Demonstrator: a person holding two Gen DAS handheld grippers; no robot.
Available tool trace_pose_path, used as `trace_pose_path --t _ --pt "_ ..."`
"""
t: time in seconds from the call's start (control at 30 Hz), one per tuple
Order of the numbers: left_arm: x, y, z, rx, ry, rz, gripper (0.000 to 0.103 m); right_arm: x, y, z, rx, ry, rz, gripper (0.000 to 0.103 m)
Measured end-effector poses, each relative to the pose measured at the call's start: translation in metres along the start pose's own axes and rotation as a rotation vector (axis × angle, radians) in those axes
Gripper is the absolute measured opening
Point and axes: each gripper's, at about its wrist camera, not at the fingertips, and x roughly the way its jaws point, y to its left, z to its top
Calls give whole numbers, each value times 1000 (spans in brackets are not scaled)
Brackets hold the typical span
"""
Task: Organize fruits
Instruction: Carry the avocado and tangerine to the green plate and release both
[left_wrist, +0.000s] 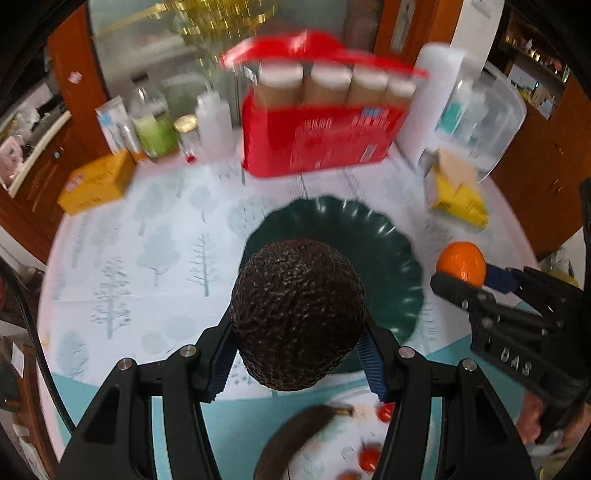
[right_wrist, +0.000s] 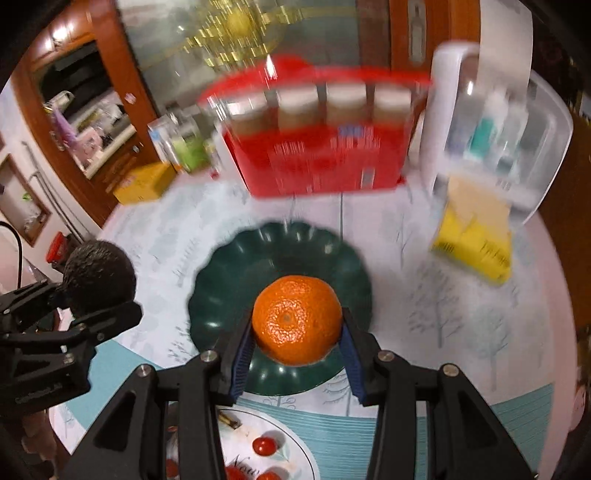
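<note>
Black left gripper (left_wrist: 297, 354) clamps one avocado (left_wrist: 297, 314), right gripper (right_wrist: 295, 354) clamps one orange (right_wrist: 297, 319), over one green plate (right_wrist: 229, 273).

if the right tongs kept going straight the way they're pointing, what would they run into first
Most likely the dark green plate: the right tongs, gripping the orange, point down at it. Depth is unclear, so the exact landing spot is uncertain.

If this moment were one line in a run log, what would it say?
left gripper: holding avocado | right gripper: holding orange | both above green plate | plate: empty
</note>
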Motion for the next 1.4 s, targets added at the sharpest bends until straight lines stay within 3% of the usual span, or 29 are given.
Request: trace_pose_path --t 0.27,0.57,0.77,1.0,1.07,1.4 --pt "97 7 -9 -27 98 -35 58 76 -5 -20 11 89 -42 44" --pt "135 2 -14 -11 105 -32 58 114 -3 -30 -32 107 -57 45" --pt "137 -1 -12 39 78 11 62 121 1 -39 -92 89 -95 46" --pt "120 11 -8 -6 42 -2 94 114 -9 -37 -39 63 -56 49" --pt "113 14 -8 -18 29 6 98 107 -10 -37 -30 44 -45 52" --pt "73 15 -19 -34 3 -5 98 71 -5 -34 -21 -9 -54 56"
